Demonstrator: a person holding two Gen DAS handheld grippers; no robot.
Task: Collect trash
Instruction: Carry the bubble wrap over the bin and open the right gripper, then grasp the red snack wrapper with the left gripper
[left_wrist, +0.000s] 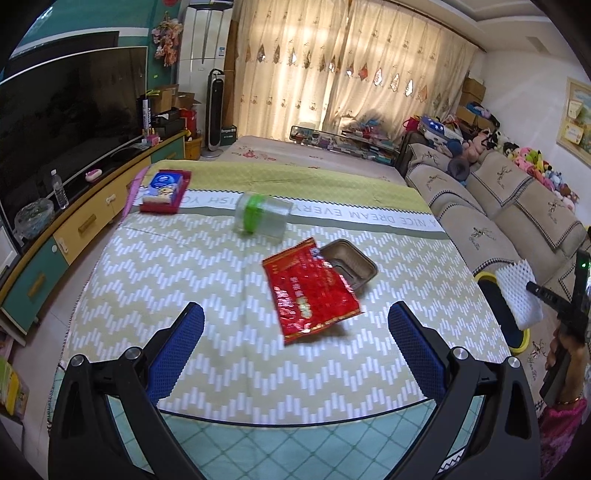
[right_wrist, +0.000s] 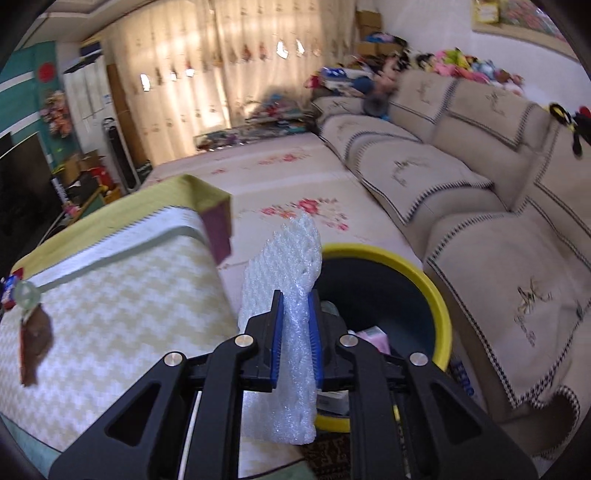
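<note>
A living room with drawn curtains, a beige sofa (right_wrist: 461, 177) and a television stand surrounded a low desk (left_wrist: 184, 266) covered in a yellow-and-white zigzag cloth. The left hand-held gripper (left_wrist: 295, 325) hovered over the near part of the desk with its blue-padded fingers spread wide and nothing between them. Just ahead of it, slightly right of centre, lay a red snack wrapper (left_wrist: 312, 291), its far edge overlapping a brown plastic tray (left_wrist: 351, 264). Farther back stood a clear jar with a green band (left_wrist: 260, 218), and at the far left corner a red box holding a blue packet (left_wrist: 164, 190).

The right hand-held gripper (right_wrist: 295, 332) was clamped on a white foam net sleeve (right_wrist: 291, 295), which stuck up past its fingertips and hung below them. It was held at the near rim of a yellow-rimmed dark bin (right_wrist: 436, 295) standing on the floor between desk and sofa, with some litter already inside.
</note>
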